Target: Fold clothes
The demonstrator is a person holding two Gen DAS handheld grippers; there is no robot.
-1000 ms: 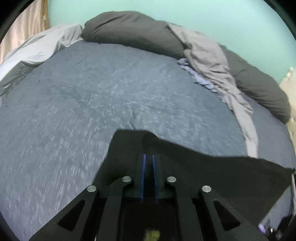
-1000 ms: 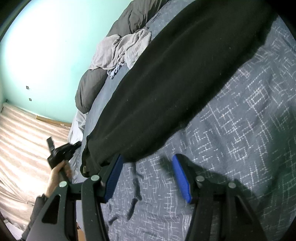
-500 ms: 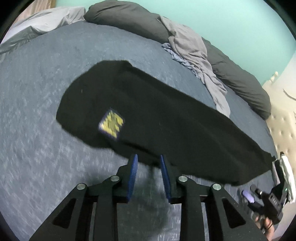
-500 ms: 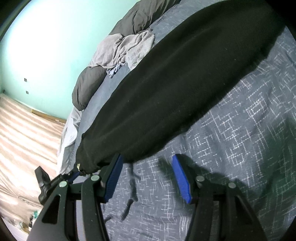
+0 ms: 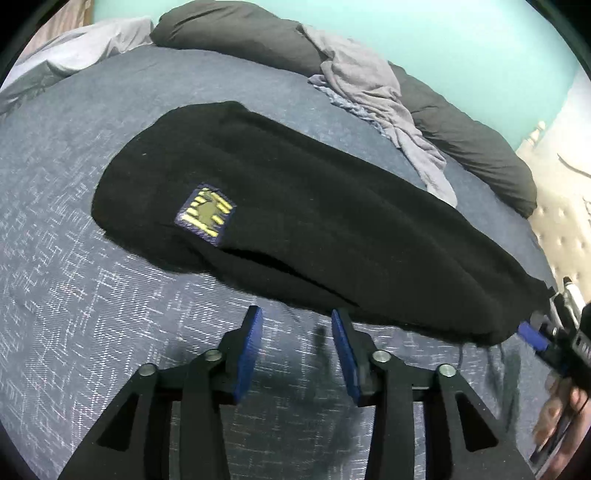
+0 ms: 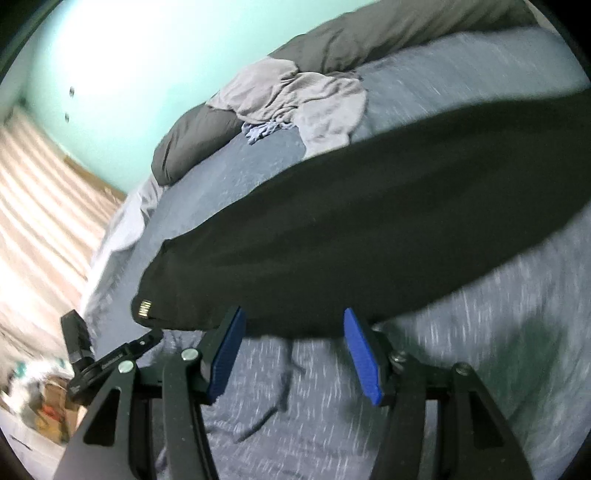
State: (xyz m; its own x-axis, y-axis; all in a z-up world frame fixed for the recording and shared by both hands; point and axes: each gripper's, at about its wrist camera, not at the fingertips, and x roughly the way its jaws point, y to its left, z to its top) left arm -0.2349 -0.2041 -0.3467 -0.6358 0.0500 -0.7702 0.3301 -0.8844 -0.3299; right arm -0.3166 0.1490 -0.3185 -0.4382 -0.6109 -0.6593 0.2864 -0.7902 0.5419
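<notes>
1. Our left gripper (image 5: 296,325) is spread moderately wide, blue pads (image 5: 251,350) parted with nothing between them, hanging just above the blue patterned bedspread (image 5: 74,295).
2. Our right gripper (image 6: 293,325) is wider still and just as empty, tilted over the same bedspread; its view is blurred.
3. Just past both sets of fingertips lies the black garment (image 5: 314,221), folded into a long band flat on the bed; its near edge runs right by the tips, and we cannot tell whether they touch it.
4. Ahead-left of the left gripper, a blue-and-yellow patch (image 5: 205,215) sits face up on the cloth.
5. Far right of the left gripper, a hand (image 5: 561,417) grips the other tool by the garment's end.
6. Beyond the garment, a crumpled grey cloth (image 5: 369,85) drapes over a dark rolled duvet (image 5: 251,37).
7. Farthest off, a turquoise wall (image 5: 443,33).
</notes>
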